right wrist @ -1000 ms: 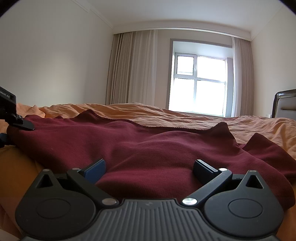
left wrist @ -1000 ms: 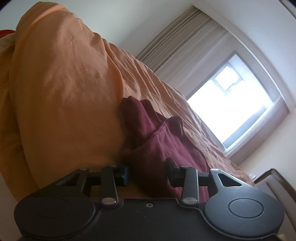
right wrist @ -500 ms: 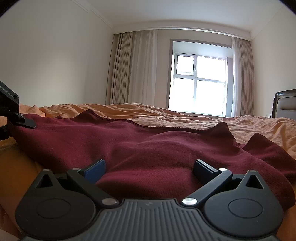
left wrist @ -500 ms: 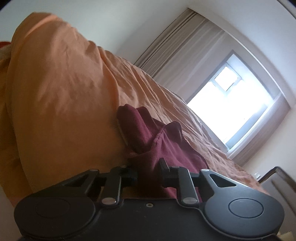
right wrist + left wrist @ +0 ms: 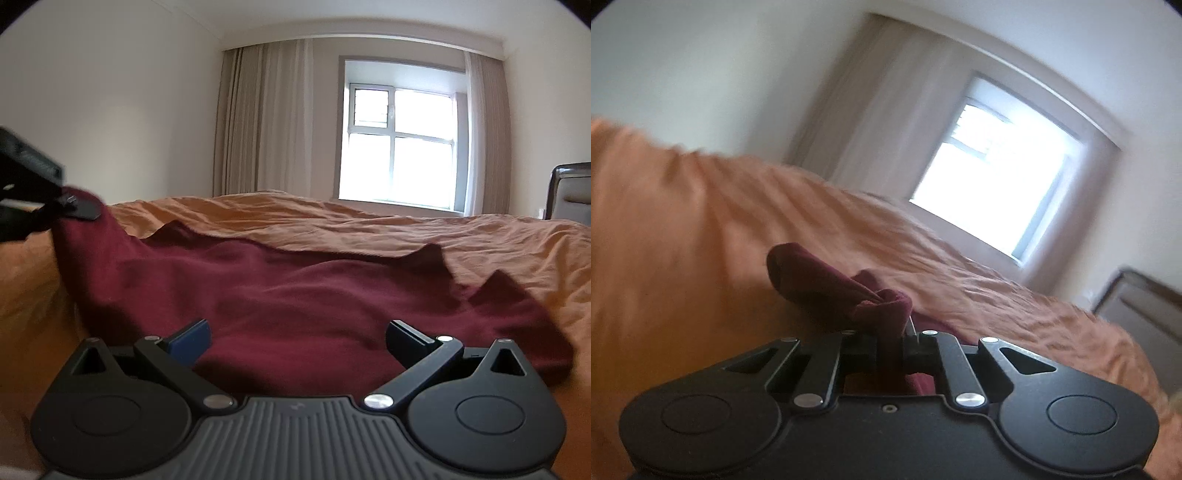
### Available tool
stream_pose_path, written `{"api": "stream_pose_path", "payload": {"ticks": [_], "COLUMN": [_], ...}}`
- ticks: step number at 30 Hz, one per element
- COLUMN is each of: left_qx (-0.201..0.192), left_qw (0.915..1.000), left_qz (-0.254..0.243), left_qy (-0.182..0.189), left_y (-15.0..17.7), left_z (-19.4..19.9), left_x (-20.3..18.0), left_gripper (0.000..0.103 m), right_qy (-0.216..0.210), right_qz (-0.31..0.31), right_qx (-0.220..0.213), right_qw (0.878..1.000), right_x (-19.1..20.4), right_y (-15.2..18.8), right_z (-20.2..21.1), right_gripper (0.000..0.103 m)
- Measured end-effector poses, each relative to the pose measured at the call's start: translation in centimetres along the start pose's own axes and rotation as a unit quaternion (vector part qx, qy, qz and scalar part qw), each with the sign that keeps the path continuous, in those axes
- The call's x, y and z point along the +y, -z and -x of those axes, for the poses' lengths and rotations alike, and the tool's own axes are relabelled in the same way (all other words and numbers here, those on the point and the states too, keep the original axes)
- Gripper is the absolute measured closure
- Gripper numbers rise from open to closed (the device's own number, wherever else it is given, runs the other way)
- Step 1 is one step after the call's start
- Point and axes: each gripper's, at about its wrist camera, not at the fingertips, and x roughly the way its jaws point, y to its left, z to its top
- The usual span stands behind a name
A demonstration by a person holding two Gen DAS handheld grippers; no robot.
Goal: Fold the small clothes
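Observation:
A dark red garment (image 5: 295, 295) lies spread on an orange bed cover (image 5: 369, 221). In the left wrist view my left gripper (image 5: 891, 345) is shut on a bunched corner of the dark red garment (image 5: 849, 291), lifted above the bed cover (image 5: 683, 240). In the right wrist view that left gripper (image 5: 70, 205) shows at the far left, holding the garment's left corner up. My right gripper (image 5: 297, 338) stands open and low over the near edge of the garment, with cloth between its spread fingers but none pinched.
A window (image 5: 399, 162) with beige curtains (image 5: 262, 122) fills the far wall. A dark headboard or chair (image 5: 570, 192) stands at the right. The orange cover spreads wide beyond the garment.
My left gripper closed on the garment's corner and lifted it up, with the camera swinging to a more level view. The right gripper has stayed open in the same place.

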Motion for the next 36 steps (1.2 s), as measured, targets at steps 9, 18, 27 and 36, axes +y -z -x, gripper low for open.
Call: {"api": "stream_pose_path", "payload": {"ticks": [9, 18, 27, 36], "left_qx": [0.005, 0.132, 0.204, 0.194], "left_qw": [0.9763, 0.9129, 0.9129, 0.9273], "left_qz": [-0.170, -0.290, -0.244, -0.208], "left_qy": [0.134, 0.255, 0.256, 0.243], "left_y": [-0.3, 8.6, 10.3, 9.1], "left_z": [-0.9, -1.9, -3.5, -1.1], "left_x": [-12.6, -22.1, -20.5, -19.7], "left_gripper": [0.093, 0.092, 0.073, 0.009], "right_qy": [0.053, 0.145, 0.165, 0.176], "right_qz": [0.033, 0.022, -0.014, -0.031], "right_qx": [-0.017, 0.060, 0.107, 0.087], "right_qw": [0.998, 0.987, 0.980, 0.980], "right_x": [-3.5, -7.5, -8.5, -8.6], "right_y": [1.4, 5.8, 9.0, 8.7], "right_z": [8.7, 13.0, 14.7, 14.9], "right_gripper": [0.000, 0.000, 0.000, 0.000]}}
